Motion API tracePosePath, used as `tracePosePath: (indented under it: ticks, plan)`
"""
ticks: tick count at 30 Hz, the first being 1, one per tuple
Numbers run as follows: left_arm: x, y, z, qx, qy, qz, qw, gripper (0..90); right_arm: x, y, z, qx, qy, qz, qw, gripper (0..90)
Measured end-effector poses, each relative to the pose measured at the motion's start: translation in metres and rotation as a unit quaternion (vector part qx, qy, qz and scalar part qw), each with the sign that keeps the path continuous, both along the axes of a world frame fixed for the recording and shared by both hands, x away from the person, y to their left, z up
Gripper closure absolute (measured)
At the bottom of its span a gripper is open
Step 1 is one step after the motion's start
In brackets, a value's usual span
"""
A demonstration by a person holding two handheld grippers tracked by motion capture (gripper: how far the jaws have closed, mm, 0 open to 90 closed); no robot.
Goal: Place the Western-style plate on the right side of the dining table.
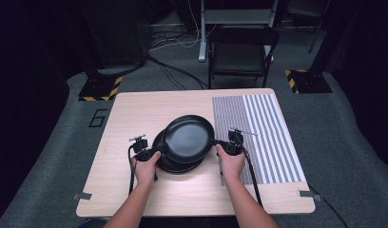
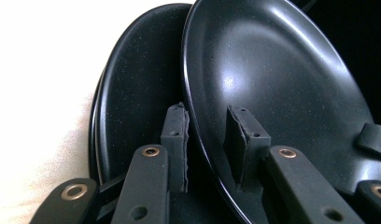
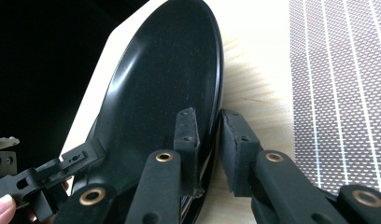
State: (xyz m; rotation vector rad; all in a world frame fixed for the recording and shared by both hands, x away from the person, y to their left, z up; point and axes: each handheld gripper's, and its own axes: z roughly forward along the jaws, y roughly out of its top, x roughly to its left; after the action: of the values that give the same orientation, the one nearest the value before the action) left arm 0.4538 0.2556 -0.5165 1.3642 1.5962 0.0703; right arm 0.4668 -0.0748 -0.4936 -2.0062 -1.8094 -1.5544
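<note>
A person's two forearms reach in from the near edge of the table (image 1: 135,199), each hand holding a hand-held gripper. The left hand-held gripper (image 1: 143,151) has its jaws clamped on the left rim of the upper black plate (image 1: 188,137), one jaw above the rim and one below, as the left gripper view shows (image 2: 212,140). The right hand-held gripper (image 1: 232,142) pinches the opposite rim of the same plate (image 3: 205,140), one pad inside the dish and one outside.

The upper black plate (image 2: 272,93) is round, so it has no long axis; it is held between the two hand-held grippers with its hollow side up, tilted, overlapping a lower black plate (image 1: 170,164) that lies on the table just beneath it and shows at its near left side.

Bare wood lies open to the left, near and far sides of the plates. A striped grey mat (image 1: 263,137) covers the table's right part, just beside the right hand-held gripper. Beyond the far edge stands a dark folding chair (image 1: 242,52) on grey floor, with cables (image 1: 173,71) trailing.
</note>
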Motion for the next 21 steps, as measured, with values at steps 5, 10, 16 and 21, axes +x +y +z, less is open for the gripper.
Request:
tracePosePath:
  ticks: [5,10,16,21]
  plan:
    - [-0.005,-0.001,-0.003,0.0,-0.016,0.013,0.9998,70.5,-0.009,0.001,-0.005,0.012,-0.001,0.0,0.9999,70.9]
    - [-0.006,-0.001,-0.004,-0.008,-0.017,0.016,0.9997,71.1,-0.021,0.003,-0.008,0.028,-0.006,-0.012,0.9995,73.9]
    - [-0.005,0.0,-0.005,-0.009,-0.015,0.018,0.9997,72.5,-0.034,0.01,-0.011,0.043,-0.007,-0.03,0.9986,73.2]
    - [-0.005,0.0,-0.005,-0.01,-0.016,0.016,0.9997,71.6,-0.035,0.013,-0.012,0.049,0.003,-0.042,0.9979,73.4]
